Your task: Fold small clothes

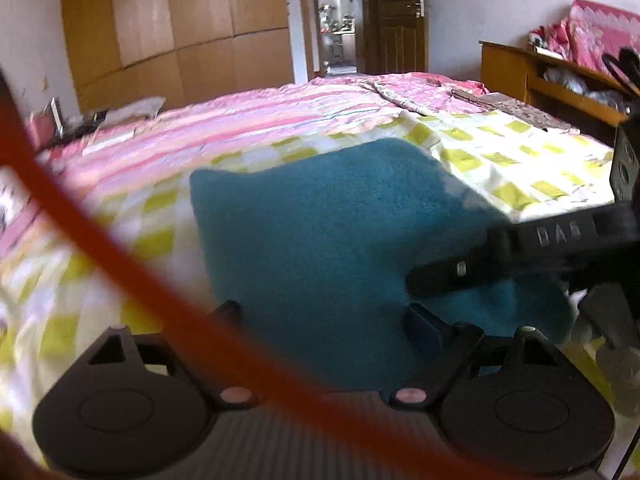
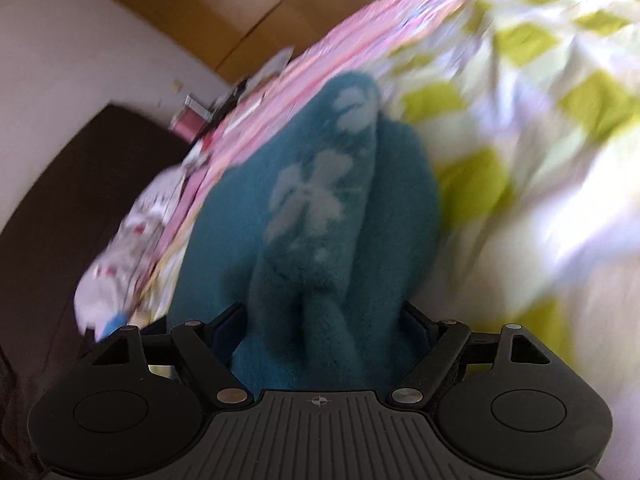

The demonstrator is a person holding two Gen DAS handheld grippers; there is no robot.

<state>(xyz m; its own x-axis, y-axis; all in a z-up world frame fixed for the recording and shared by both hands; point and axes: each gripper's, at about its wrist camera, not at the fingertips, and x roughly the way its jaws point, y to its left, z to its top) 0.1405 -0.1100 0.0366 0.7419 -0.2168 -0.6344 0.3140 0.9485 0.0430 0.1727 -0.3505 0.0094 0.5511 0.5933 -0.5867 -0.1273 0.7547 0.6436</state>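
The teal fleece garment [image 1: 320, 232] lies on the checked bedspread [image 1: 520, 152] between the wide-open jaws of both the left gripper [image 1: 324, 316] and right gripper [image 2: 320, 312]; neither grips it.

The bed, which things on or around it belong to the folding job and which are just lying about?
Part of the job:
- teal fleece garment
- left hand-held gripper
- right hand-held gripper
- checked sheet it lies on

Just lying about:
- pink quilt
- wooden shelf
- wardrobe
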